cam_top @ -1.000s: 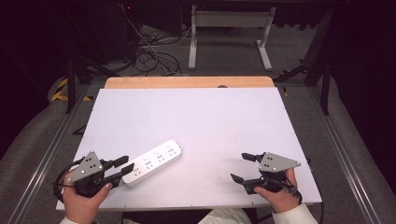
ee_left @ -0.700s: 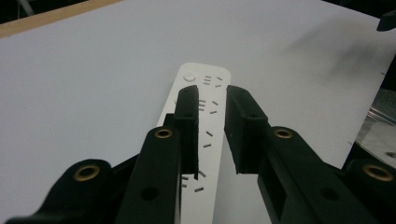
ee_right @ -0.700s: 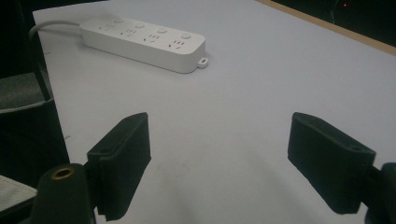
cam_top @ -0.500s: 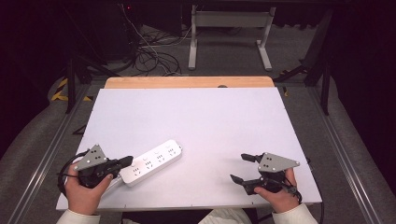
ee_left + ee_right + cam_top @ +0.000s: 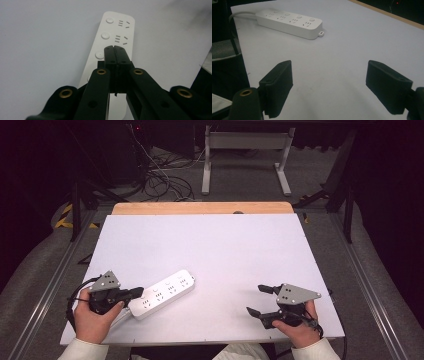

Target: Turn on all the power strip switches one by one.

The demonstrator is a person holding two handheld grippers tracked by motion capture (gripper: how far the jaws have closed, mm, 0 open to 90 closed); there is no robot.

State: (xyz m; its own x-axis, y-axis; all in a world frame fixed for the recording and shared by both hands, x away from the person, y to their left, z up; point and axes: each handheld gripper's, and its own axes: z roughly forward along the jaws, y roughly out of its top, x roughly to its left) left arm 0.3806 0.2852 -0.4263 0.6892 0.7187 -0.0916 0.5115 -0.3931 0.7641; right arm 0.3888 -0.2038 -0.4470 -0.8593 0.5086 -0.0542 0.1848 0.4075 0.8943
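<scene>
Power strip (image 5: 162, 293) work seemed to be the step in hand: the left tongs (image 5: 115, 53), jaws pressed together and empty, hung over the strip's near end, tips above its row of round buttons. Pressing one cleanly probably called for a straight, gentle push centred on a single button, lest the strip skid. The right tongs (image 5: 259, 300), jaws spread and empty, rested well apart from the strip, on the white counter (image 5: 235, 250) where it lay.

One power strip (image 5: 162, 293), two grippers.
</scene>
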